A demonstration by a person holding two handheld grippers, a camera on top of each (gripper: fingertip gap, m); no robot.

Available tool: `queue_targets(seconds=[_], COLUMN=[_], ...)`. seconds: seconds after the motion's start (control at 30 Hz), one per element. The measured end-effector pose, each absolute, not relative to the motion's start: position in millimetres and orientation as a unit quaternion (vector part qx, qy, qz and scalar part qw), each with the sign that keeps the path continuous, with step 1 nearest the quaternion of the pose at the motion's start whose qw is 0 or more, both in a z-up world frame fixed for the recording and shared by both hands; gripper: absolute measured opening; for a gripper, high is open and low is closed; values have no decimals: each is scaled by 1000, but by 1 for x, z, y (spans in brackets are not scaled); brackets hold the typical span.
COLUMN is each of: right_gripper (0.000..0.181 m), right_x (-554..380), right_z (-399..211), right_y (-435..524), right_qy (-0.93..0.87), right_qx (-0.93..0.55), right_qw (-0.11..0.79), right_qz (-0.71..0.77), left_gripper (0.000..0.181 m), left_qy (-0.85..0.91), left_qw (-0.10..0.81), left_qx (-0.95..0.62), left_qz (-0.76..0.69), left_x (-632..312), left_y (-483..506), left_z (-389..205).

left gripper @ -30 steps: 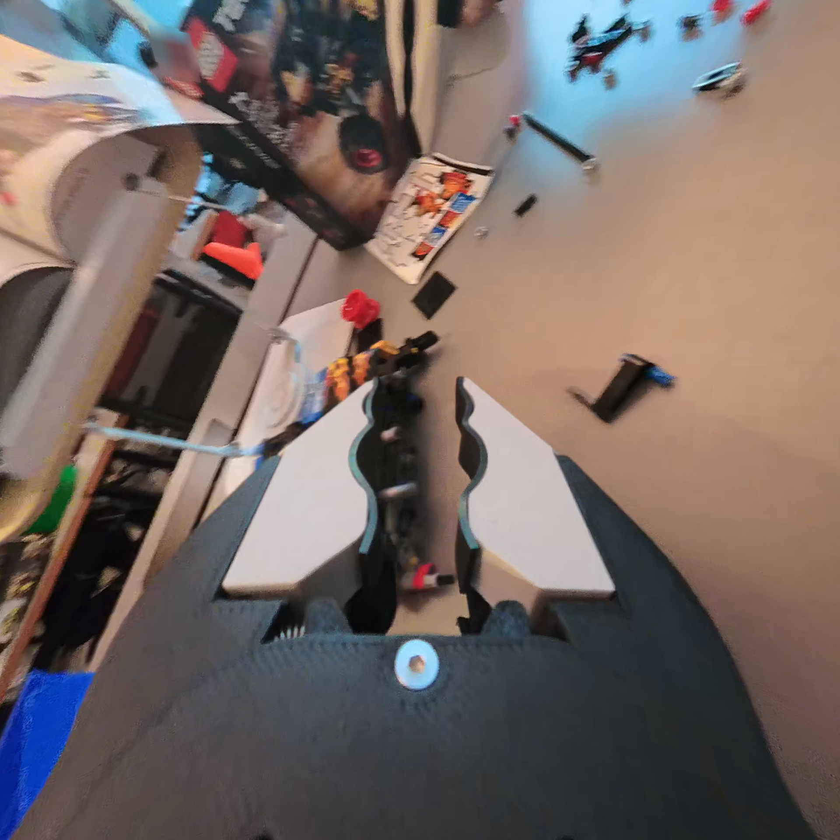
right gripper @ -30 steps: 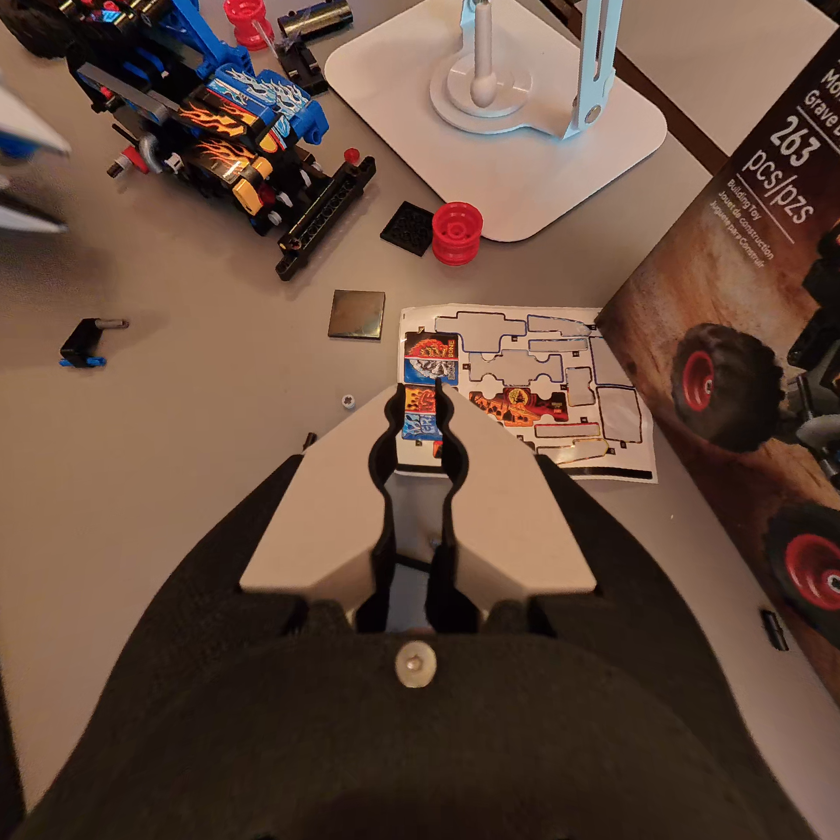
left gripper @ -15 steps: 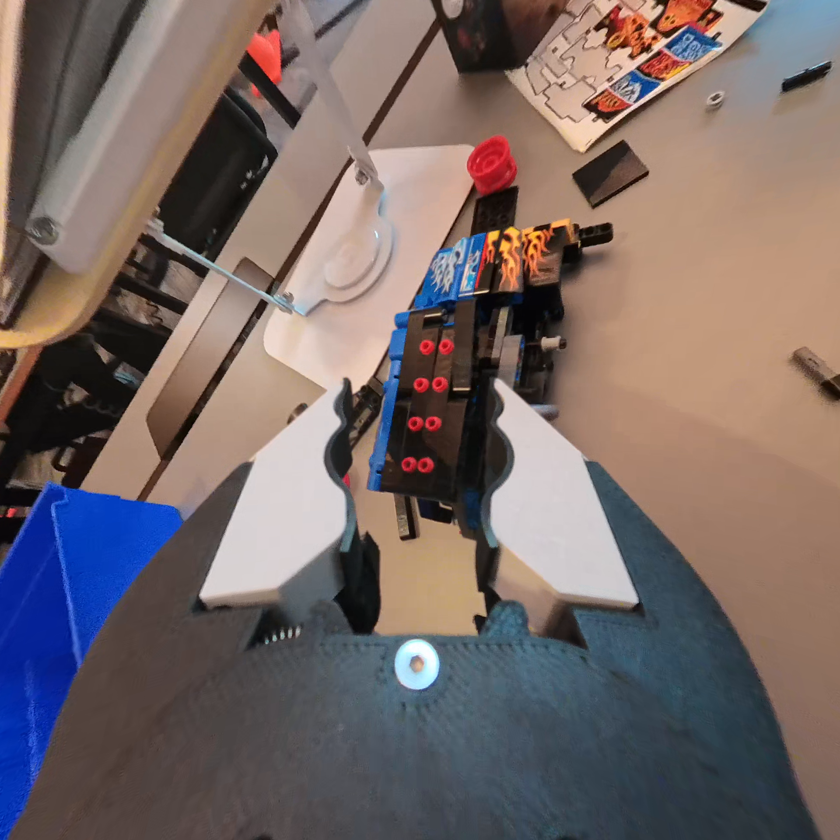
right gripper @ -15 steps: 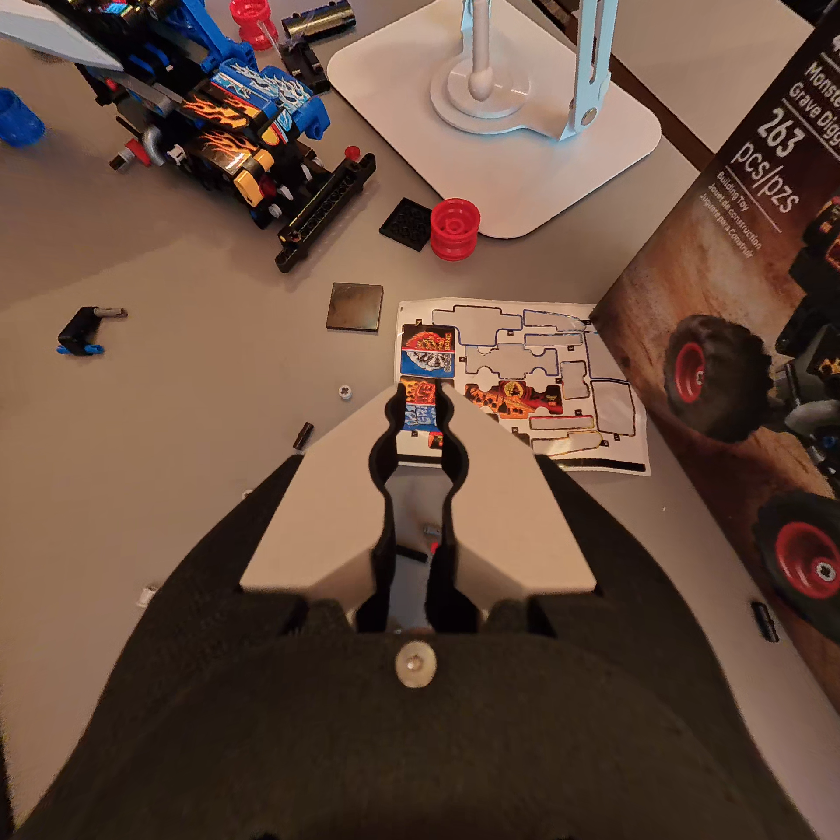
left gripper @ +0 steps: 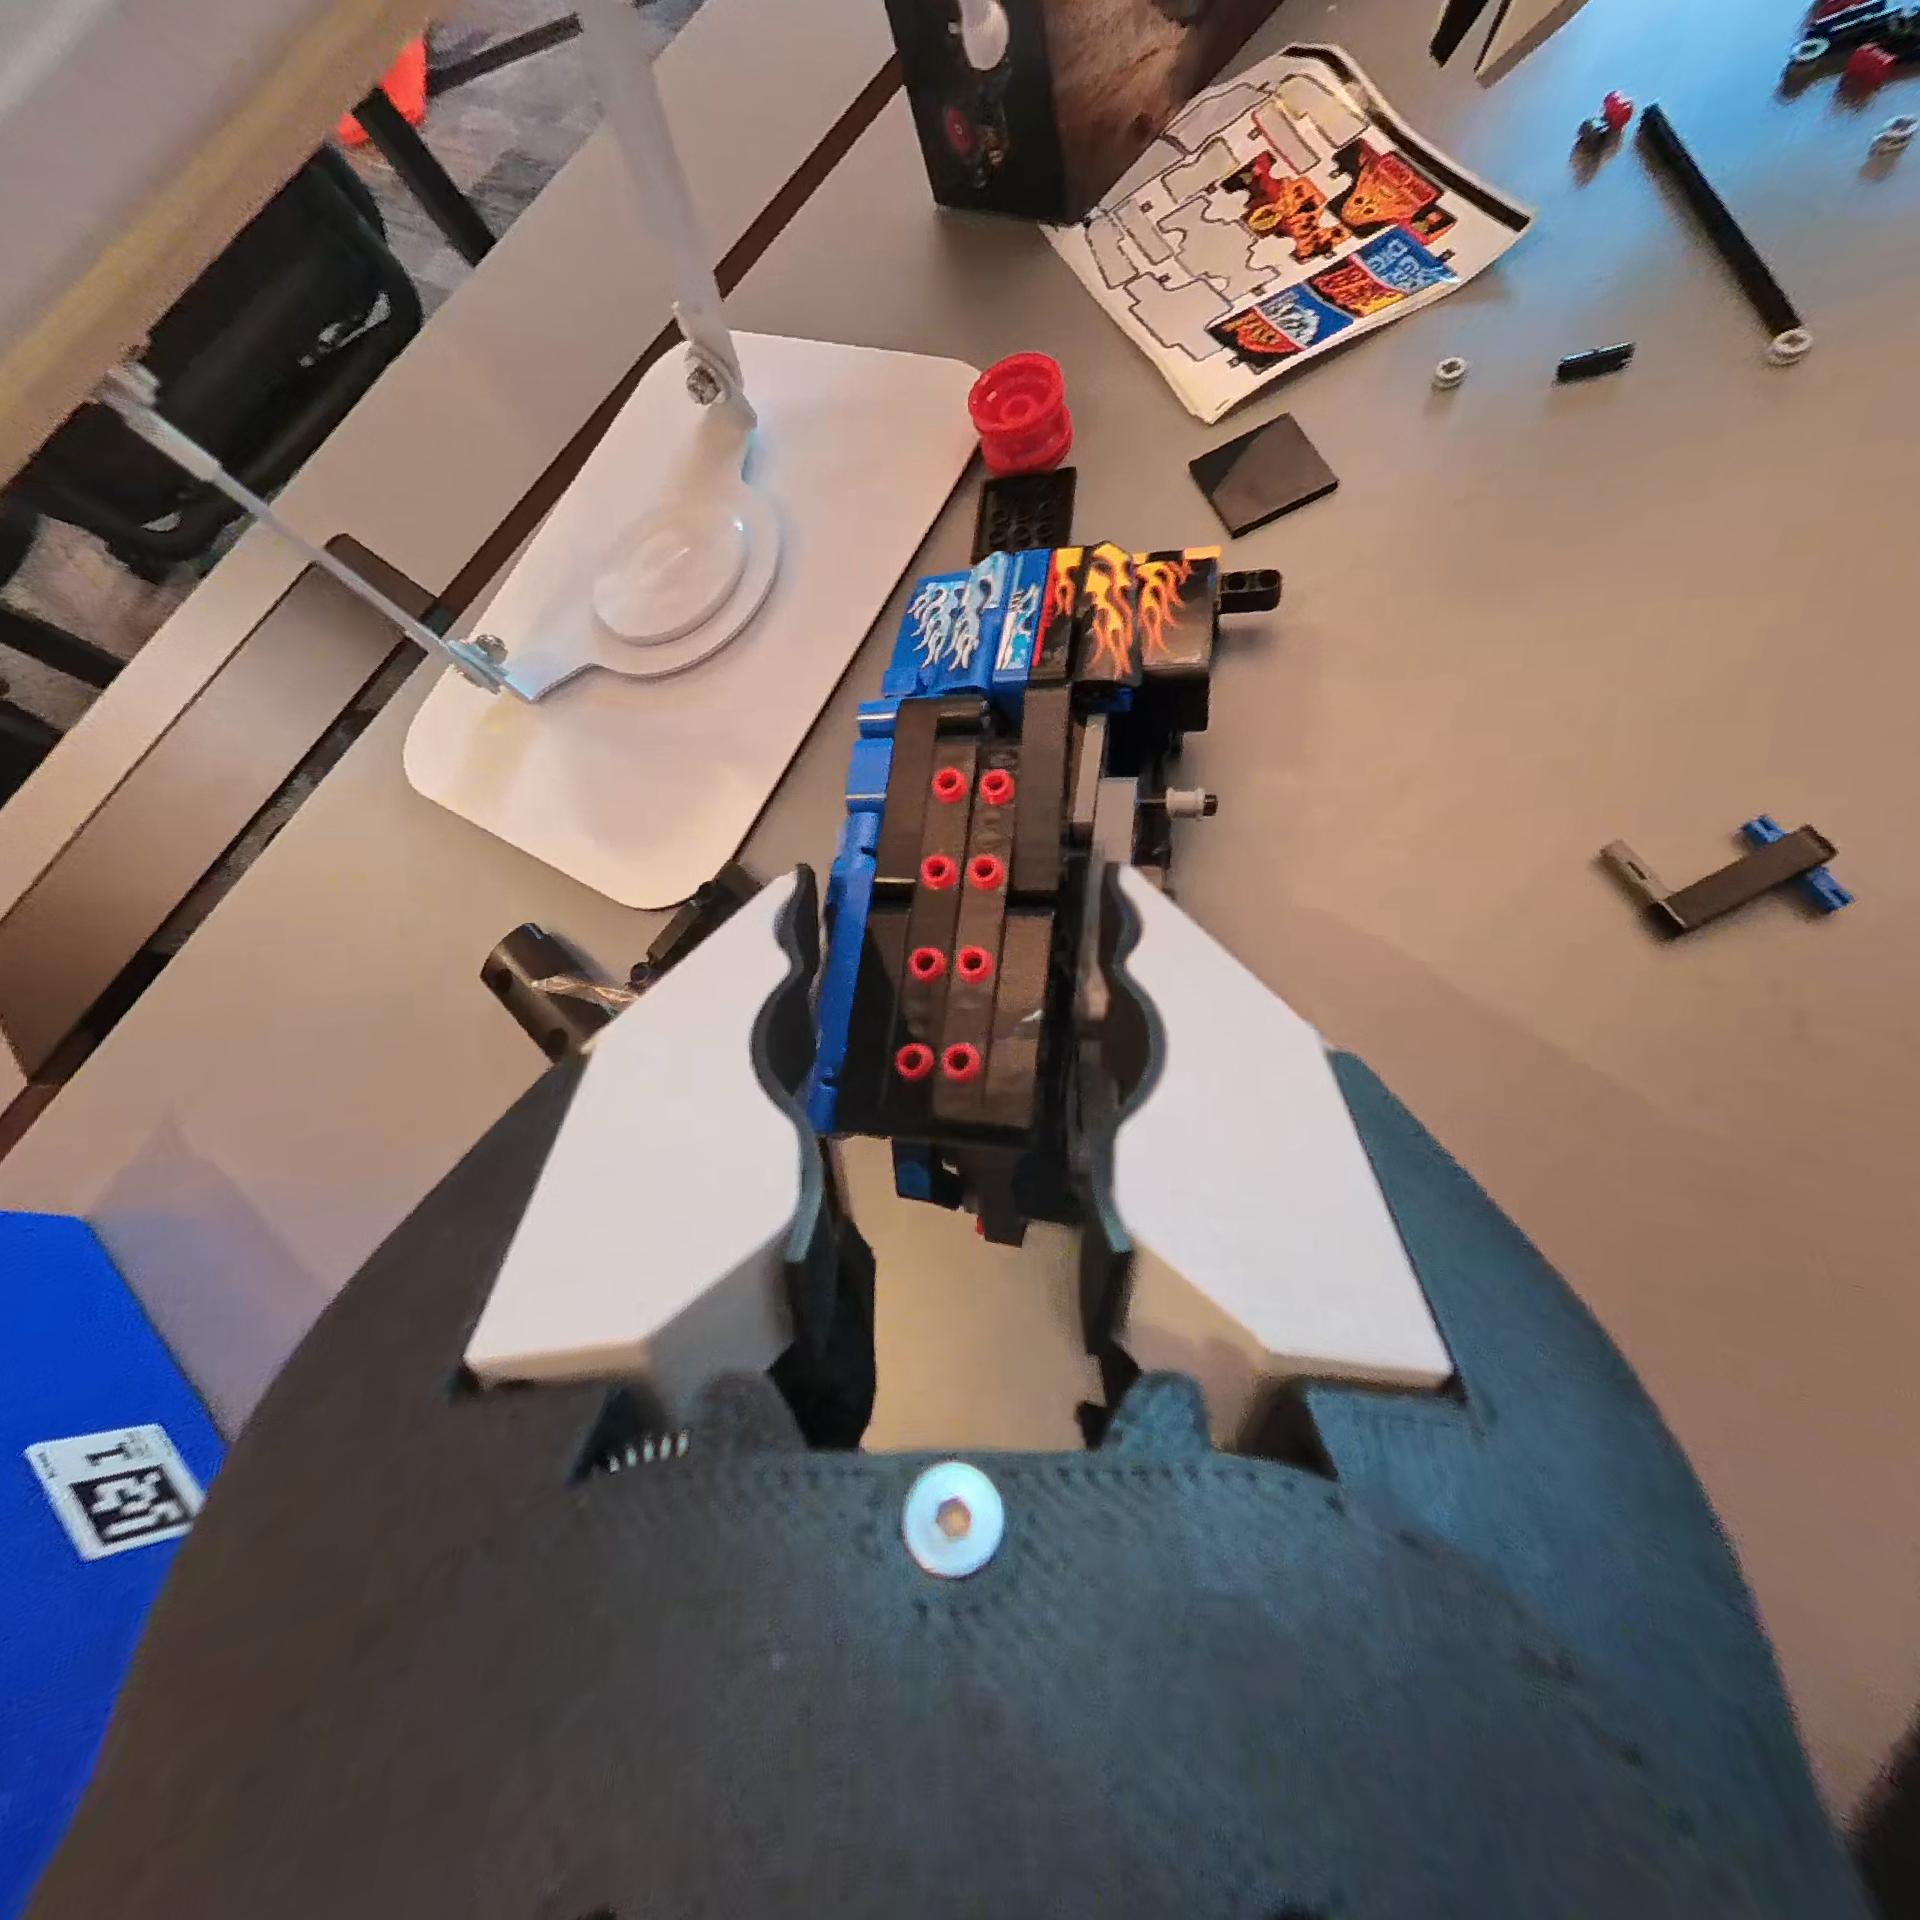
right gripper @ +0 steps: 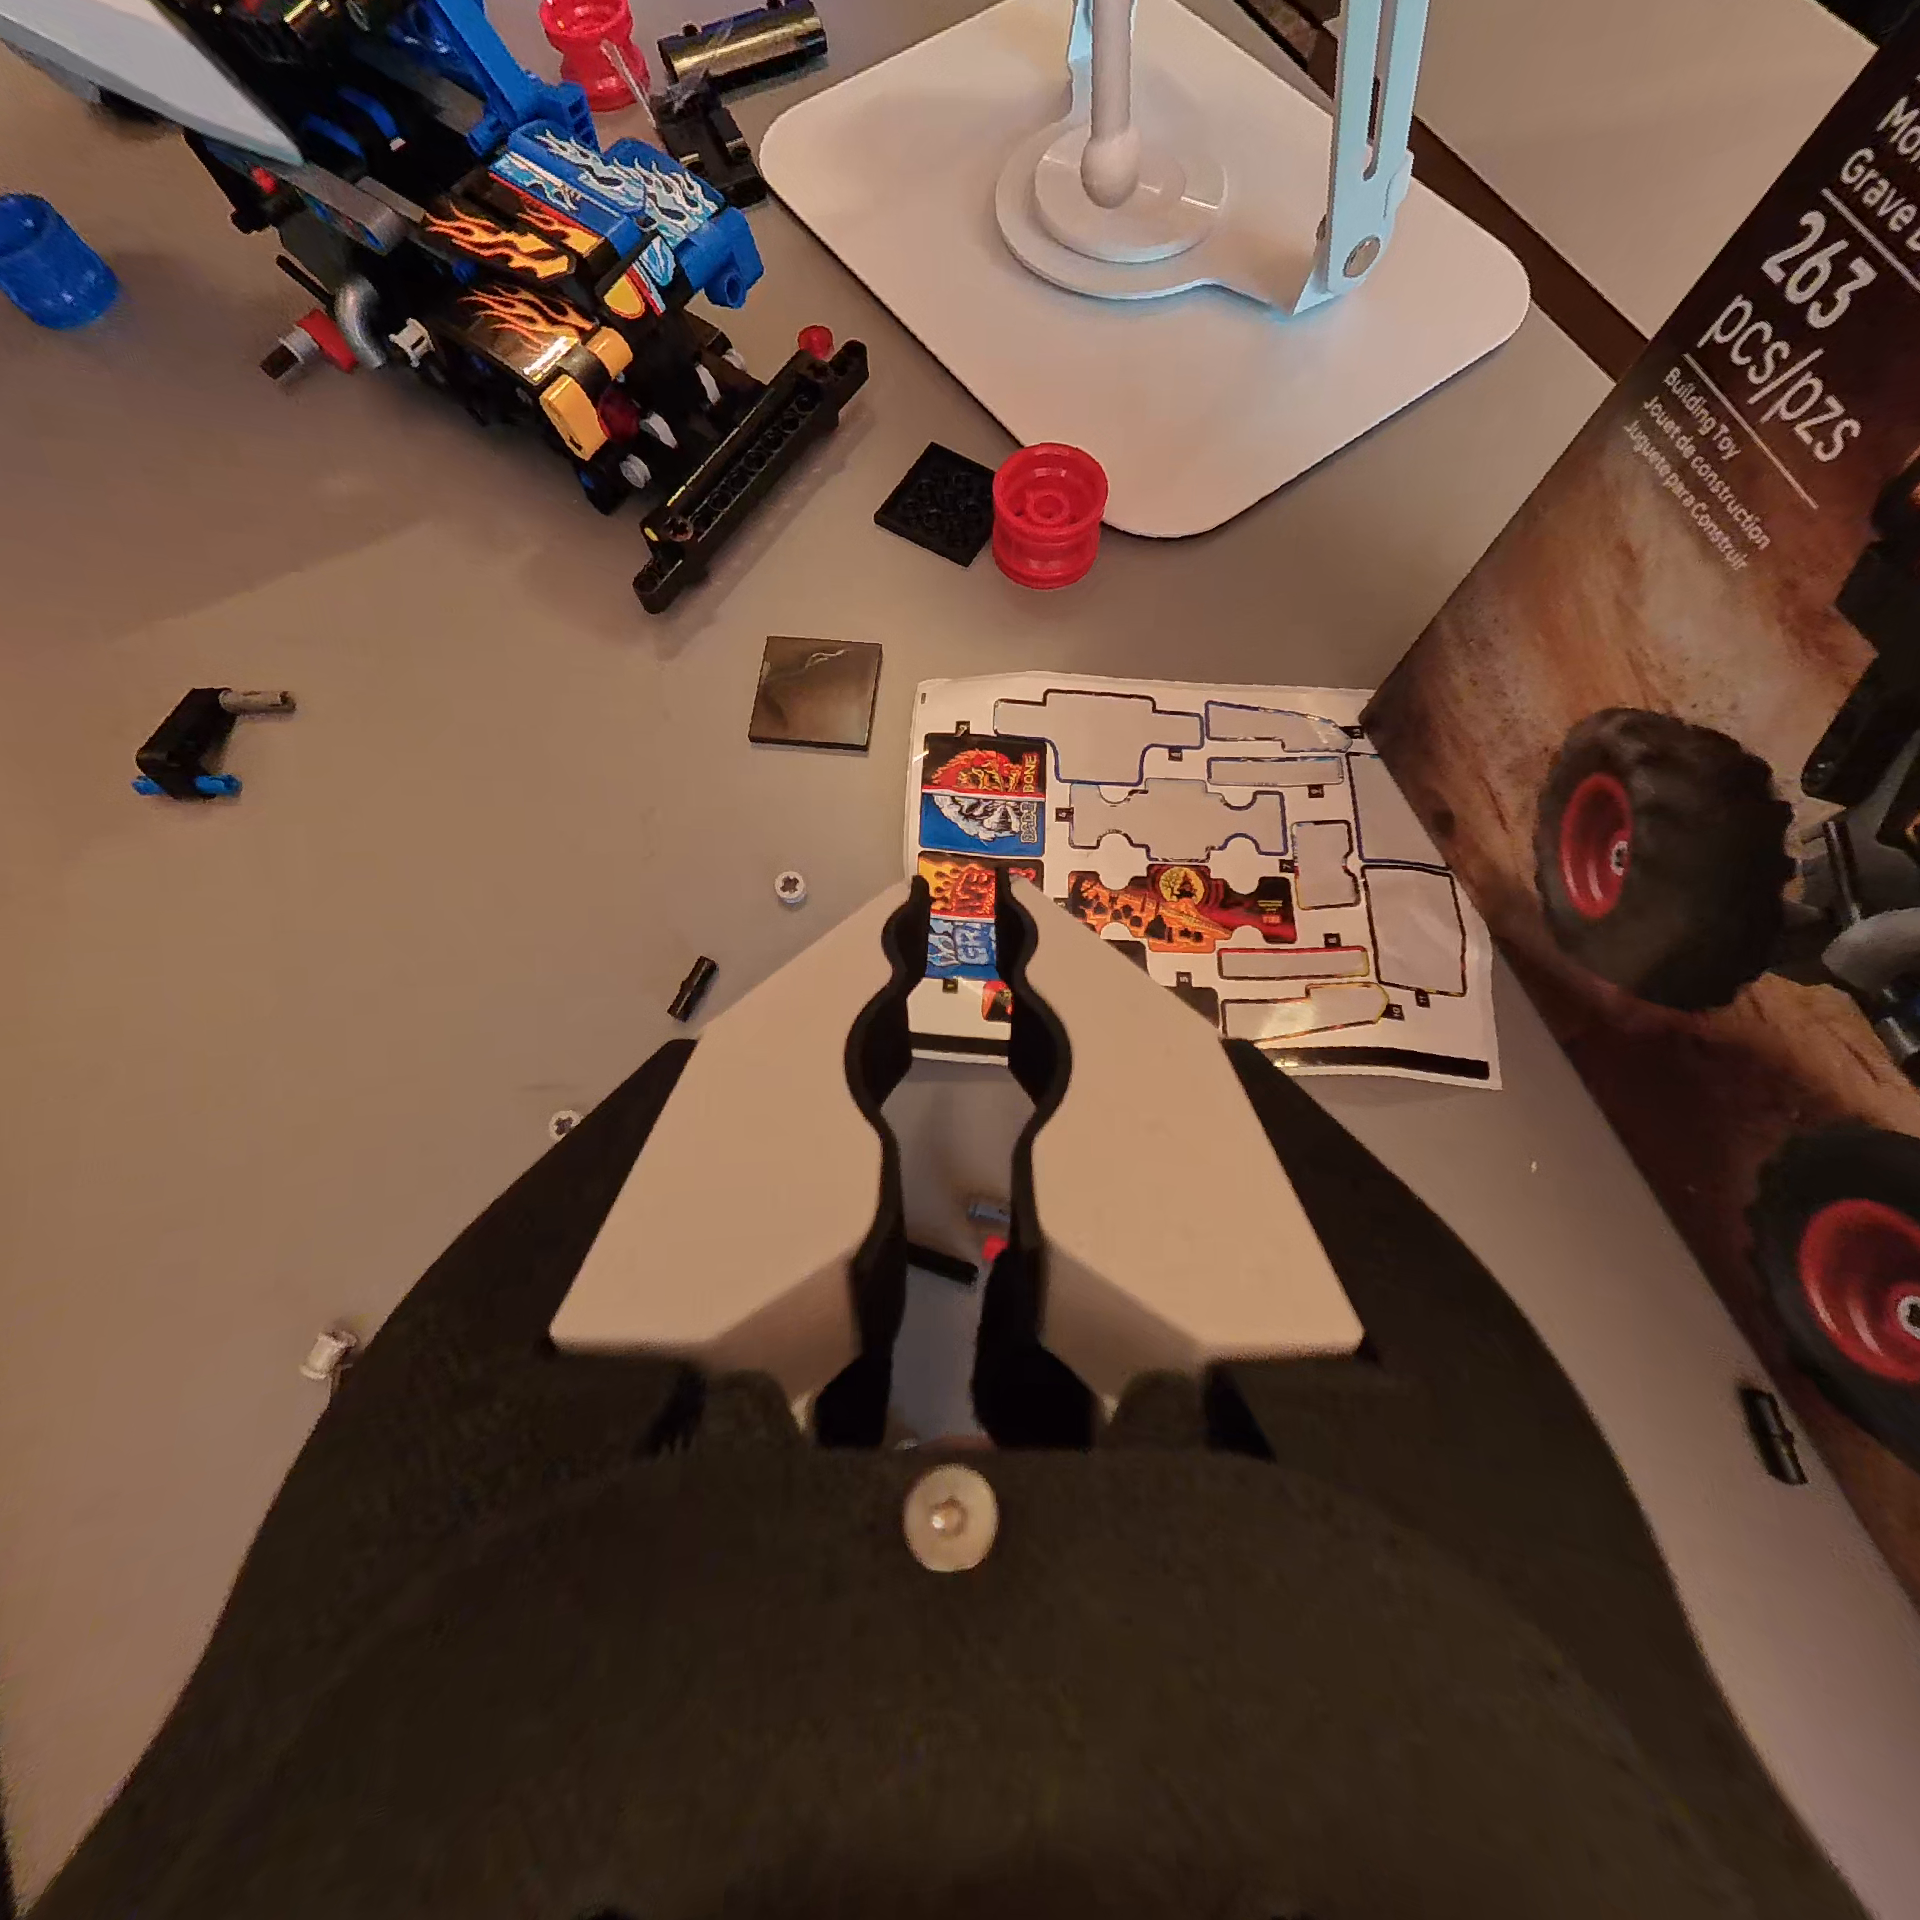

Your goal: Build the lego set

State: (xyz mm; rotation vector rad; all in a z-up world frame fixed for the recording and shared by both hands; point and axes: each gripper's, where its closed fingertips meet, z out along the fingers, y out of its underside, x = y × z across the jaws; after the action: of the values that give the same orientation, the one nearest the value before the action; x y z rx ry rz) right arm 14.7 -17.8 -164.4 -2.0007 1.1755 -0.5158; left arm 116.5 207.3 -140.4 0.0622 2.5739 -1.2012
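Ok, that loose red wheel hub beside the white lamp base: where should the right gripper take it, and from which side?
Grip the red wheel hub across its ribbed barrel, coming down from above. It lies on its side, its round face towards the camera in the right wrist view, so the curved sides are exposed. Set the fingers clear of the black plate on one side and the lamp base behind. The right gripper would need opening wider first.

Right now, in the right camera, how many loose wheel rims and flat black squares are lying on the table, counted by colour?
Red wheel rims: 2
Blue wheel rim: 1
Black square plates: 2
Total: 5
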Motion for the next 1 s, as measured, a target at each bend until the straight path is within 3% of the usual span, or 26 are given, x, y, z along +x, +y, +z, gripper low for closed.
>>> queue_targets(seconds=[0.37,1.0], right_gripper=[9,9], right_x=[18,18], right_z=[-152,-116], right_y=[-10,47], right_qy=[442,388], right_qx=[-781,-801], right_qw=[385,406], right_qz=[-216,-205], left_gripper=[66,61], left_qy=[901,911], left_qw=[99,69], left_qx=[26,102], left_qz=[-421,-394], left_x=[113,107], left_y=[212,213], left_z=[-148,-153])
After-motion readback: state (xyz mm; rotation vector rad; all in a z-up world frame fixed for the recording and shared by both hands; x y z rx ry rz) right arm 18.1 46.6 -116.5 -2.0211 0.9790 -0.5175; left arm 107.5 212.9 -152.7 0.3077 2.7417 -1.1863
